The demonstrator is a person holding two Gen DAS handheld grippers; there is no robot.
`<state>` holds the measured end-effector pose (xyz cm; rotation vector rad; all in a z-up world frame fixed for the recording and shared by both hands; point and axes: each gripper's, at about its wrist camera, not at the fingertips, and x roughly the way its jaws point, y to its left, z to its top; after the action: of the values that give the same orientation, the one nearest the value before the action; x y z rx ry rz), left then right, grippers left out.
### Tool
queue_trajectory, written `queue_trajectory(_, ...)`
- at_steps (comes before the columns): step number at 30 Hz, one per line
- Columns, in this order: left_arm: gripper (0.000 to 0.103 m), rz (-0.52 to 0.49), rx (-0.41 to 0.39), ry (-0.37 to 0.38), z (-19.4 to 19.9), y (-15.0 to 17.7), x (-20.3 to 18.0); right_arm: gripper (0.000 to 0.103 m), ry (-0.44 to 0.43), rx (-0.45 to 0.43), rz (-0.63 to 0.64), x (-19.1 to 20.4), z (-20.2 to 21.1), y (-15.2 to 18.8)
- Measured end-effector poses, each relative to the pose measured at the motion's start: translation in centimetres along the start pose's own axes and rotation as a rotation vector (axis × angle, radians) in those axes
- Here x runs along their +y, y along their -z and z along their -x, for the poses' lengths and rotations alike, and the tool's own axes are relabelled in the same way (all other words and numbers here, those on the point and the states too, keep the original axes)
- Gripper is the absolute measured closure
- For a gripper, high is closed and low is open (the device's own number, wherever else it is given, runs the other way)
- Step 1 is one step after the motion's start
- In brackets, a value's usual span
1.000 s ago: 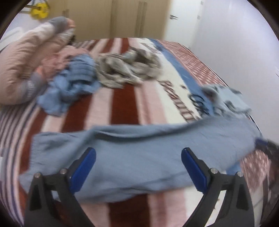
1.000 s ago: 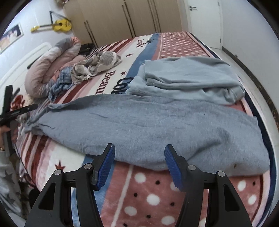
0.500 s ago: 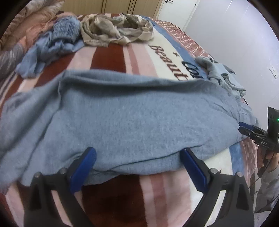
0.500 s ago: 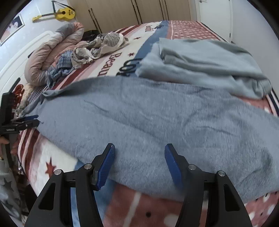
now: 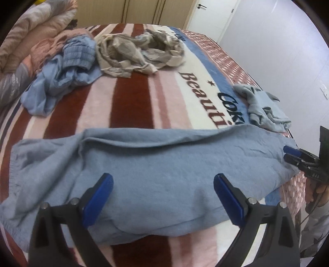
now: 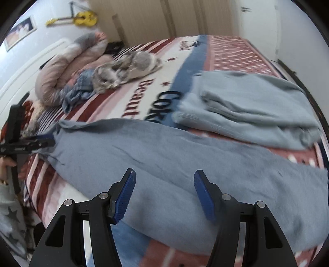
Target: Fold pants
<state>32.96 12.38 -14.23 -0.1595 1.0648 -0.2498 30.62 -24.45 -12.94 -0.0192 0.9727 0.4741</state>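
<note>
bedroom with pale wardrobe doors [image 5: 144, 12], a white door [image 5: 213, 12] and a yellow guitar [image 6: 82, 18] hung on the wall; striped blanket [image 5: 131, 102] over the bed carries dark lettering, readable in part as "beauti" and "cok"; grey-blue pants [image 5: 156, 170] lie stretched lengthwise along the near edge of the bed; a folded light-blue garment [image 6: 257, 115] sits just beyond them, a crumpled blue garment [image 5: 61, 76] and a beige checked cloth [image 5: 139, 51] farther up, beside a rolled pink duvet [image 6: 67, 71]; left gripper [image 5: 163, 195] hangs over the pants with jaws spread, gripping nothing; right gripper [image 6: 163, 193] likewise stands parted above the pants, nothing between its pads.
</note>
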Motion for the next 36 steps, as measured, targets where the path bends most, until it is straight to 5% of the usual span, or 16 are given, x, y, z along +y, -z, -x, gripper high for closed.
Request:
queue_trajectory(8,0.007,0.046,0.018,-0.066,1.8,2.7,6.5,0.048,-0.18,0.088,0.112,10.1,-6.8,-4.3)
queue_trajectory(11,0.007,0.06,-0.023,-0.097,3.5,3.6,9.2,0.048,-0.213,0.121,0.164,14.5,-9.4,-5.2)
queue_trajectory(17,0.006,0.055,-0.016,-0.041,5.5,5.3,12.9,0.048,-0.267,0.168,0.229,21.4,-13.8,-6.9)
queue_trajectory(20,0.007,-0.001,-0.022,-0.127,5.6,5.0,13.8,0.048,-0.28,0.184,0.27,24.3,-15.5,-7.4)
queue_trajectory(22,0.007,0.0,-0.011,-0.117,5.1,4.3,14.8,0.048,-0.293,0.197,0.287,26.1,-16.6,-7.7)
queue_trajectory(31,0.007,-0.01,-0.068,-0.178,4.4,-0.3,18.5,0.048,-0.268,0.188,0.313,30.4,-20.3,-10.4)
queue_trajectory(36,0.006,-0.003,-0.097,-0.066,6.6,-0.2,19.5,0.049,-0.257,0.191,0.25,30.0,-22.5,-12.6)
